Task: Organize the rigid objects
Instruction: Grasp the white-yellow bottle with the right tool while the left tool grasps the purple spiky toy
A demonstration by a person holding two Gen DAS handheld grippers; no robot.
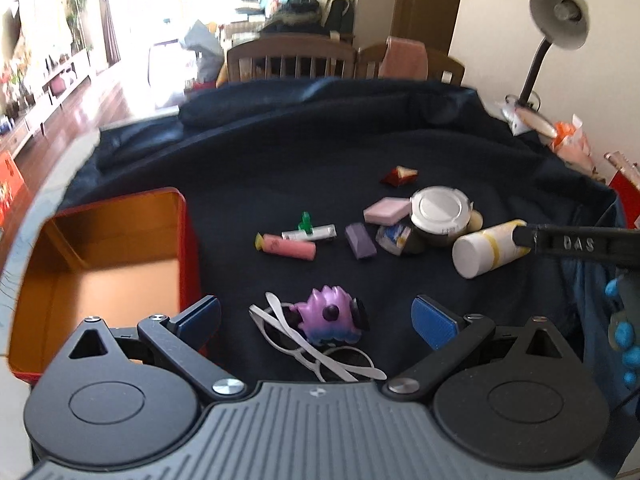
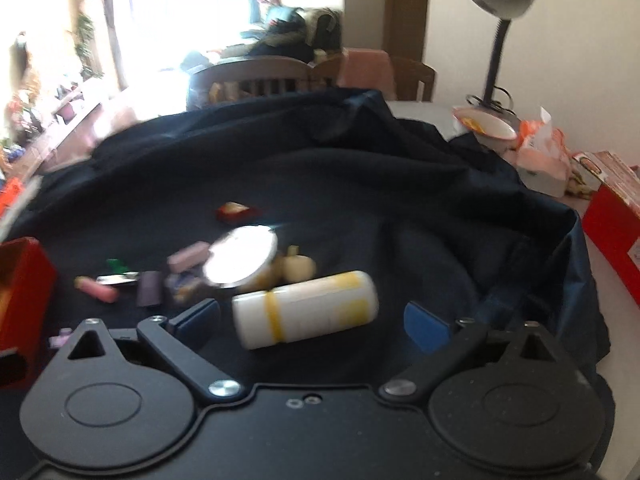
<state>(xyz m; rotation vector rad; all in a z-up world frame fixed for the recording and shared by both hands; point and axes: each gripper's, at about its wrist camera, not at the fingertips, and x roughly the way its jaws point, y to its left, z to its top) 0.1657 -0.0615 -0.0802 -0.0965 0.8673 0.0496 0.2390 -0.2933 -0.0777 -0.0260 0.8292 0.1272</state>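
Note:
My left gripper (image 1: pixel 316 316) is open above a purple spiky toy (image 1: pixel 330 314) that lies on white-framed glasses (image 1: pixel 312 344). An open red tin with an orange inside (image 1: pixel 100 264) stands at its left. My right gripper (image 2: pixel 316 320) is open around a white bottle with yellow bands (image 2: pixel 308 310), lying on its side between the pads without touching them. In the left wrist view that bottle (image 1: pixel 488 246) lies at the right, with a right gripper finger (image 1: pixel 580 242) beside it. A silver-lidded jar (image 1: pixel 440 210), pink block (image 1: pixel 386 210), purple block (image 1: pixel 360 240), pink tube (image 1: pixel 286 246) and green-clipped tube (image 1: pixel 308 232) lie mid-cloth.
A dark blue cloth (image 1: pixel 320 140) covers the table. A red wrapped item (image 1: pixel 398 176) lies farther back. A desk lamp (image 2: pixel 496 20), a bowl (image 2: pixel 486 124), packets and a red box (image 2: pixel 612 208) stand along the right edge. Wooden chairs (image 1: pixel 288 58) stand behind the table.

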